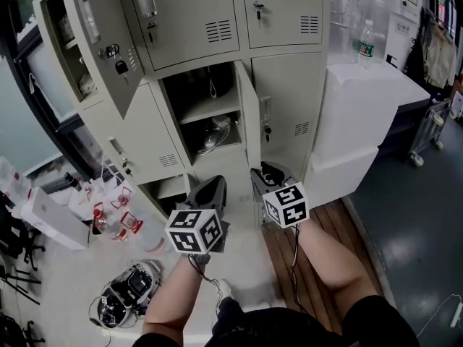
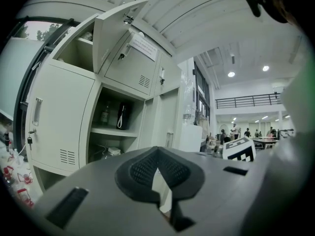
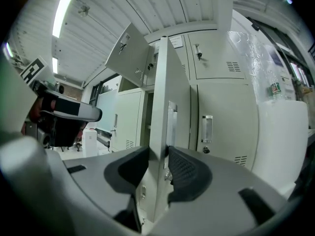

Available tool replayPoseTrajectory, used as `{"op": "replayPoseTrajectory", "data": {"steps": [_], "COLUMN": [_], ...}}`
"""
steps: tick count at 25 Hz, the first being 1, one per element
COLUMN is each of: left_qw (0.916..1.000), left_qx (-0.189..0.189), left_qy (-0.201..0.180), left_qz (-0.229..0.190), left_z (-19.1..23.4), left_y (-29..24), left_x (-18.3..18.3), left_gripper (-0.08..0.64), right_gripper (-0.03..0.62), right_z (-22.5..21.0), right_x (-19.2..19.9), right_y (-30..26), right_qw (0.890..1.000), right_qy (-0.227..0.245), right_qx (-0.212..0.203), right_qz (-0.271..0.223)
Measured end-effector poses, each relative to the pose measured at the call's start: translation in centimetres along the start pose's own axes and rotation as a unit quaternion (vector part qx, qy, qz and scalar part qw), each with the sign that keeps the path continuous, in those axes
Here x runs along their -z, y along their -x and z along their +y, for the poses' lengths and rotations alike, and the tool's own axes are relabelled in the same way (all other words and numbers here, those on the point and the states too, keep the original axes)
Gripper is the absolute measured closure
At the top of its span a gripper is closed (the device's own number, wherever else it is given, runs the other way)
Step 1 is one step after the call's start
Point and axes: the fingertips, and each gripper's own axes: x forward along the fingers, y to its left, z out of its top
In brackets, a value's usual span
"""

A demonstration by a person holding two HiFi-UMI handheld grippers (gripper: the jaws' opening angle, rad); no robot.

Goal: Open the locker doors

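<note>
The right gripper (image 3: 160, 161) had its fingers (image 3: 186, 170) grasping the open door (image 3: 167, 85) by its edge. The left gripper (image 2: 157, 151) was clenched, empty.

Door (image 3: 160, 112) in right tool (image 3: 158, 154), bottle (image 1: 367, 42) on cabinet (image 1: 362, 110)

No word or number can be read anywhere; the only clear signs are the black-and-white square markers on the left marker cube (image 1: 194, 230) behind the left gripper (image 1: 211, 186) and on the right marker cube (image 1: 286, 204) behind the right gripper (image 1: 268, 173). Above the left gripper's fingers (image 2: 142, 168), slightly to their left, a white paper label (image 2: 144, 45) on an upper locker door (image 2: 129, 65) bears print too small to read, as does a similar label (image 3: 175, 42) high above the right gripper's fingers (image 3: 187, 171), which pinch the open locker door (image 3: 160, 132). Far right of those fingers a water bottle (image 3: 272, 77) wears a green label (image 3: 274, 89), its print blurred.
</note>
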Motion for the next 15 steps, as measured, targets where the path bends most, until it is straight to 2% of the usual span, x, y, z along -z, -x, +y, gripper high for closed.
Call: {"op": "replayPoseTrajectory", "data": {"steps": [7,15], "left_qw": [0.9998,0.9995], "left_qx": [-0.017,-0.033], "left_qy": [0.0,-0.005], "left_qz": [0.002,0.0], "left_z": [0.5,1.6], "left_y": [1.7,4.2], "left_x": [-0.1,-0.4], "left_gripper": [0.561,0.561], "right_gripper": [0.477,0.504], "right_z": [-0.6,-0.6], "right_x": [0.0,-1.3], "right_y": [0.4,3.4], "right_qw": [1.0,0.998], "right_qy": [-0.011,0.012], "right_qx": [0.021,0.066], "right_qz": [0.002,-0.017]}}
